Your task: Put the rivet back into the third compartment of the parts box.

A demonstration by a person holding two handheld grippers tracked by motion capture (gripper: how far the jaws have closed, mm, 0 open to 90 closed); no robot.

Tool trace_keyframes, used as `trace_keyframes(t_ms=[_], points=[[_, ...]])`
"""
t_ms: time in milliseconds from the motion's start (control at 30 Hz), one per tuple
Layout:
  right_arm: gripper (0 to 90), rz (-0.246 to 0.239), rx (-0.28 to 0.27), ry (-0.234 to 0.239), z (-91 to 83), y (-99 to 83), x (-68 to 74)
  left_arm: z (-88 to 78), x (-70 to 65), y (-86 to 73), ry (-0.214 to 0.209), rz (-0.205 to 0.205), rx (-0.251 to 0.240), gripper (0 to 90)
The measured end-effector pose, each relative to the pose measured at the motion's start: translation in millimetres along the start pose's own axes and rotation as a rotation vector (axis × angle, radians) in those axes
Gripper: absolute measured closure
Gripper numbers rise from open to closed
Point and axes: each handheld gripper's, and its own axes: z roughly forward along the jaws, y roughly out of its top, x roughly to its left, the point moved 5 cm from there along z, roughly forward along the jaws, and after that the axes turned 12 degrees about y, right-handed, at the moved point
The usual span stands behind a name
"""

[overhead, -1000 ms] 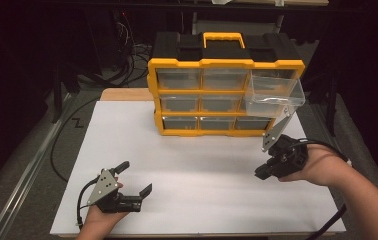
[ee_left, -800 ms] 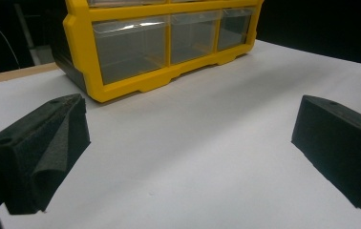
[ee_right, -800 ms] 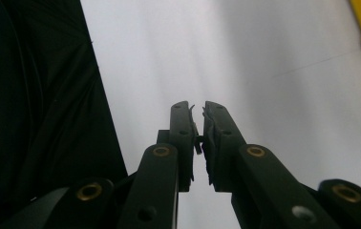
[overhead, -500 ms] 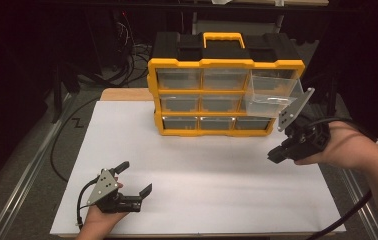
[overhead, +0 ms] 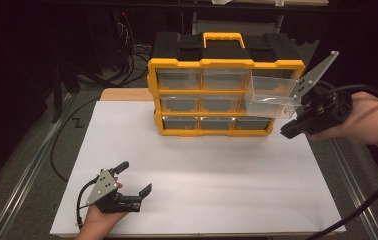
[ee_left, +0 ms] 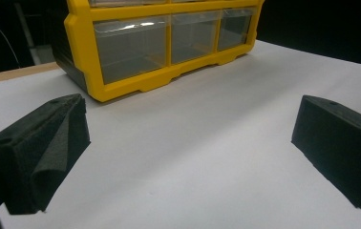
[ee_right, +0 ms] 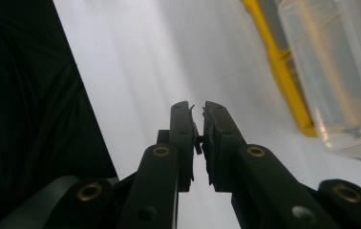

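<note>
1. The yellow and black organizer stands upright at about 12 o'clock on the white surface, its face of clear drawers turned toward the person.
2. One clear drawer at the top right of the organizer is pulled partway out of its slot; it juts toward 4 o'clock from the frame, well above the surface.
3. The right tongs are at about 3 o'clock, held above the right edge of the surface, just beside the outer corner of the drawer.
4. In the right gripper view the right tongs have their jaws drawn almost together, with a thin slit between the tips and nothing held there; the drawer lies off at 2 o'clock from them, apart from the tips.
5. Whether any part of the right tongs touches the drawer cannot be told from the high view.
6. The left tongs rest low at about 7 o'clock on the surface, held in a hand that comes in from the bottom edge.
7. In the left gripper view the left tongs stand wide apart with bare white surface between the jaws; the bottom row of the organizer is at 12 o'clock, well apart from them.
</note>
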Motion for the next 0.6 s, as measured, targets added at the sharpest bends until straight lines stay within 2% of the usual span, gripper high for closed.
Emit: trace_keyframes(t_ms=[133, 300, 600], points=[[83.9, -0.007, -0.004, -0.012, -8.3, 7.3, -0.8, -0.6, 0.2, 0.1, 0.000, -0.001, 0.001, 0.3], [84.0, -0.014, -0.009, -0.037, -24.6, 25.0, -2.5, -1.4, 0.4, 0.6, 0.000, -0.004, -0.005, 0.4], [83.9, -0.011, -0.002, -0.076, -35.6, 51.7, -11.7, -2.1, 0.5, 0.7, -0.002, -0.006, -0.009, 0.3]])
